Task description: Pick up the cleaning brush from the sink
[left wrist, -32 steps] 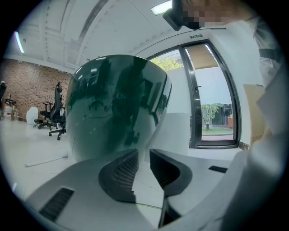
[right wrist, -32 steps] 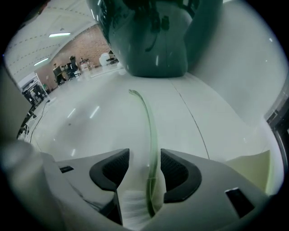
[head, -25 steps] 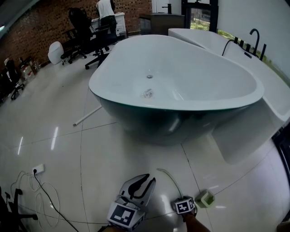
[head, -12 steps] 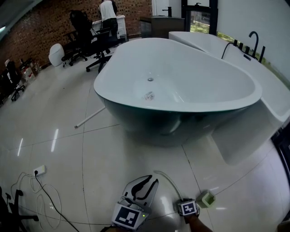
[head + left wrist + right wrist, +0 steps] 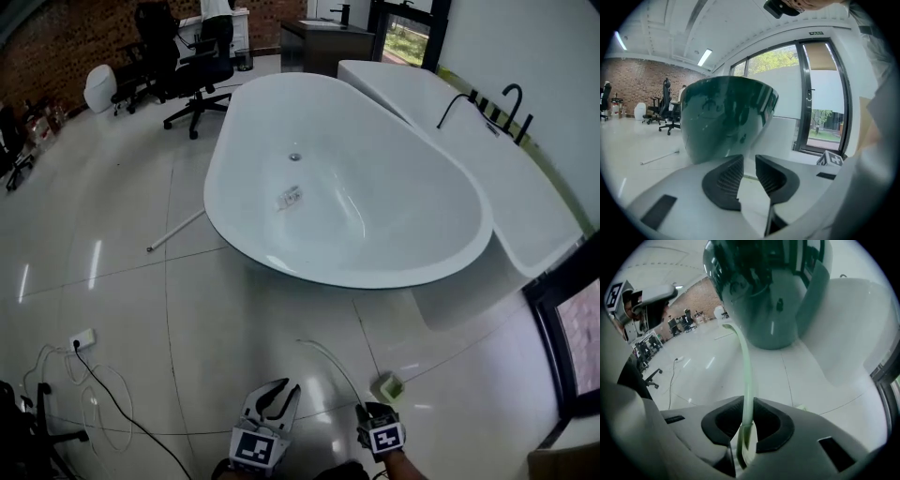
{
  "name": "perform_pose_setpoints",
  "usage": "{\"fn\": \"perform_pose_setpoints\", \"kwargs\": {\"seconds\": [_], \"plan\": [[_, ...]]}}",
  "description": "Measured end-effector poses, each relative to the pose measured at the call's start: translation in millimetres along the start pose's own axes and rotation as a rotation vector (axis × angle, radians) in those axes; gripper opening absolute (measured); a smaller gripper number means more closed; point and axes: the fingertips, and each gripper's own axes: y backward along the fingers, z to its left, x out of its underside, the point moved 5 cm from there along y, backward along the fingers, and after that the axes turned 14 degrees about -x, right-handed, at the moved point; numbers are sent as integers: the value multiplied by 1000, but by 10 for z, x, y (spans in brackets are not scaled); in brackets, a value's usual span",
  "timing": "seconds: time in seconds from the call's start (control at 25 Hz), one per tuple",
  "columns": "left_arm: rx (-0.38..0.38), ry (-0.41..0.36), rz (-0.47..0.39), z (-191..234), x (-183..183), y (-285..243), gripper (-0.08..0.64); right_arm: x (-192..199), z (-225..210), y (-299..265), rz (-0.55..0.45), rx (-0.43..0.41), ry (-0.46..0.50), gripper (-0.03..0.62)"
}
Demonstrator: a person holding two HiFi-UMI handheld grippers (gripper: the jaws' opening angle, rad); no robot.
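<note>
My right gripper [image 5: 368, 411] sits at the bottom of the head view, shut on a pale green long-handled cleaning brush [image 5: 330, 366]. The thin handle curves away to the upper left, and the green brush head [image 5: 387, 385] lies just beside the gripper. In the right gripper view the handle [image 5: 746, 376] runs out from between the pads [image 5: 771, 420] toward the dark tub side. My left gripper [image 5: 272, 397] is to its left, open, with nothing between its jaws [image 5: 749, 164].
A large white bathtub [image 5: 356, 274] fills the middle, with a small object [image 5: 288, 198] on its floor near the drain [image 5: 295, 157]. Black taps [image 5: 511, 98] stand on the right ledge. On the tiled floor lie a white pipe [image 5: 175, 230] and a socket with cable [image 5: 82, 337]. Office chairs [image 5: 192, 66] stand far back.
The view has risen and now looks down into the tub. Both grippers have lifted off the floor, and the brush has come up with the right one.
</note>
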Motion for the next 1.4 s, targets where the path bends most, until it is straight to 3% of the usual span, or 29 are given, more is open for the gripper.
{"fn": "perform_pose_setpoints", "kwargs": {"seconds": [0.16, 0.36, 0.72, 0.88, 1.12, 1.24, 1.4], "plan": [[14, 25, 51, -18, -1120, 736, 74, -606, 625, 1292, -20, 21, 2, 26], [39, -3, 75, -49, -2622, 1796, 74, -1435, 1637, 2973, -91, 20, -23, 26], [43, -32, 8, -34, -4516, 3072, 75, -2211, 2878, 4996, -183, 67, -29, 26], [84, -27, -41, -176, -5183, 3435, 75, -2509, 3170, 5880, -250, 143, -5, 26], [218, -89, -105, -636, -5990, 3829, 74, -2778, 3417, 7444, -480, 324, -29, 26], [234, -96, -150, -906, -6332, 4116, 74, -2722, 3556, 8178, -555, 382, -10, 26], [220, -67, -172, -1430, -6492, 4566, 55, -2451, 3598, 9091, -662, 438, 41, 26]]}}
